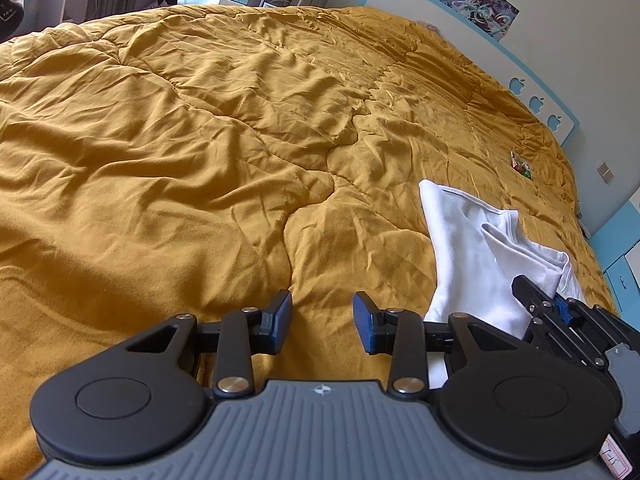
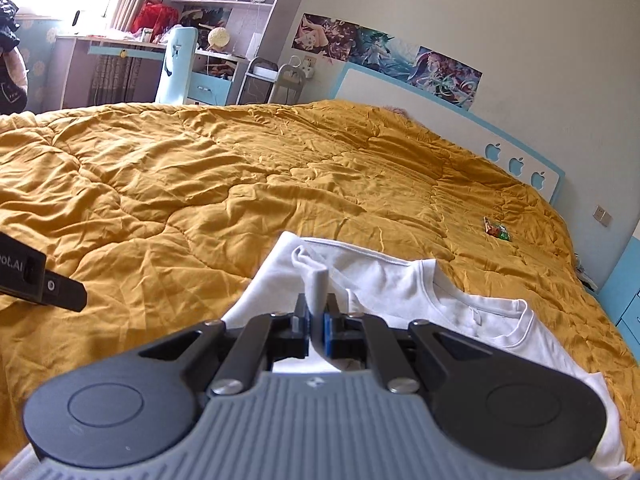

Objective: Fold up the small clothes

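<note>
- My left gripper [image 1: 322, 322] is released: its blue-padded fingers [image 1: 280, 320] stand well apart with only mustard-yellow quilt [image 1: 200, 160] showing between them.
- In the left wrist view, the white T-shirt [image 1: 460, 248] lies to the right of the left gripper, near its right finger but not between the pads.
- My right gripper [image 2: 316, 320] is clenched on a raised fold of the white T-shirt [image 2: 380, 280]; the pinched cloth stands up as a narrow ridge between the closed blue pads.
- In the right wrist view, the shirt spreads forward and to the right of the gripper, with its ribbed neckline [image 2: 480, 312] lying open to the right of the pinch point.
- The rest of the shirt lies flat on the quilt [image 2: 200, 184], partly doubled over itself.
- The right gripper [image 1: 560, 308] appears at the right edge of the left wrist view, set on the shirt's near corner.
- The left gripper's finger [image 2: 52, 284] shows at the left edge of the right wrist view, above bare quilt, apart from the shirt.
- A small colourful wrapper [image 2: 496, 233] lies on the quilt beyond the shirt, near the white-and-blue headboard [image 2: 516, 164].
</note>
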Demonstrator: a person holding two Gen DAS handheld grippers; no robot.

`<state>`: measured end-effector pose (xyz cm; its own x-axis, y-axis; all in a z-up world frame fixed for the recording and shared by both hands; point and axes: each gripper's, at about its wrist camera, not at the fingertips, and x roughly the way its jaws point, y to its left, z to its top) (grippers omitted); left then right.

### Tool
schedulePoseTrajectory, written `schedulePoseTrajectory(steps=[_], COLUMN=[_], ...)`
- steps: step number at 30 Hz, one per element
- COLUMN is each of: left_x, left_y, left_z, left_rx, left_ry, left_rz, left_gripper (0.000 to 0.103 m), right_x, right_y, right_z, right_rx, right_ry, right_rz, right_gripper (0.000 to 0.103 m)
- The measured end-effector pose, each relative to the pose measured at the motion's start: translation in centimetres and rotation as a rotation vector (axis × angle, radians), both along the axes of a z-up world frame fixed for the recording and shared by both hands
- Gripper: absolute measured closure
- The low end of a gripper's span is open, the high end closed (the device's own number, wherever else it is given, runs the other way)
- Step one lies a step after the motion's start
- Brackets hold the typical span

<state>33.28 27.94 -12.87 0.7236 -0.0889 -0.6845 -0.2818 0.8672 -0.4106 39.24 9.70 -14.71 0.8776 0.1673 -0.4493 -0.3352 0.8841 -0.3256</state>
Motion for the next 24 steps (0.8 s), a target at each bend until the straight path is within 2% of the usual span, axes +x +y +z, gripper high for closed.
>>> schedulePoseTrajectory(steps=[1,3,4,6,8,10,13,16,19,20,21,22,24], left_x=[0.0,0.1,0.2,0.3,0.3,0.3,0.2,0.0,-0.1,-0.2,-0.3,-0.4,-0.7], left_y=[0.0,-0.1,-0.2,-0.5,-0.7,-0.8,-1.0,-1.4,-2.0,-2.1,-2.4,-2.7,-3.5], left_z=[0.0,-0.1,-0.2,-0.2,-0.2,-0.1,-0.1,0.0,-0.1,-0.1,-0.1,0.0,0.1], left_rx=[0.000,0.006,0.013,0.028,0.040,0.050,0.064,0.094,0.135,0.148,0.168,0.187,0.235], left_ry=[0.002,0.006,0.010,0.013,0.011,0.010,0.001,-0.006,-0.010,-0.012,-0.019,-0.027,-0.056], left_rz=[-0.001,-0.008,-0.009,-0.012,-0.013,-0.014,-0.021,-0.026,-0.033,-0.035,-0.039,-0.043,-0.059], left_gripper=[0.061,0.061,0.061,0.061,0.061,0.061,0.060,0.060,0.060,0.060,0.060,0.060,0.060], right_x=[0.1,0.5,0.6,0.5,0.3,-0.5,-1.7,-3.7,-5.6,-6.0,-6.2,-6.2,-6.0], right_y=[0.2,0.1,-0.2,-1.1,-1.6,-2.6,-6.1,-12.0,-17.9,-20.2,-21.9,-23.6,-27.3], right_z=[-0.3,-0.3,-0.2,0.4,1.0,1.7,3.2,4.5,4.8,4.4,4.0,3.3,1.7], right_rx=[-0.006,0.035,0.090,0.245,0.324,0.335,0.404,0.447,0.376,0.312,0.229,0.132,-0.019], right_ry=[0.013,0.069,0.105,0.200,0.257,0.242,0.226,0.167,0.100,0.086,0.079,0.082,0.104], right_rz=[-0.002,-0.009,0.013,0.122,0.176,0.157,0.099,-0.026,-0.143,-0.186,-0.222,-0.252,-0.292], right_gripper=[0.102,0.092,0.085,0.085,0.085,0.085,0.083,0.073,0.056,0.044,0.038,0.034,0.034])
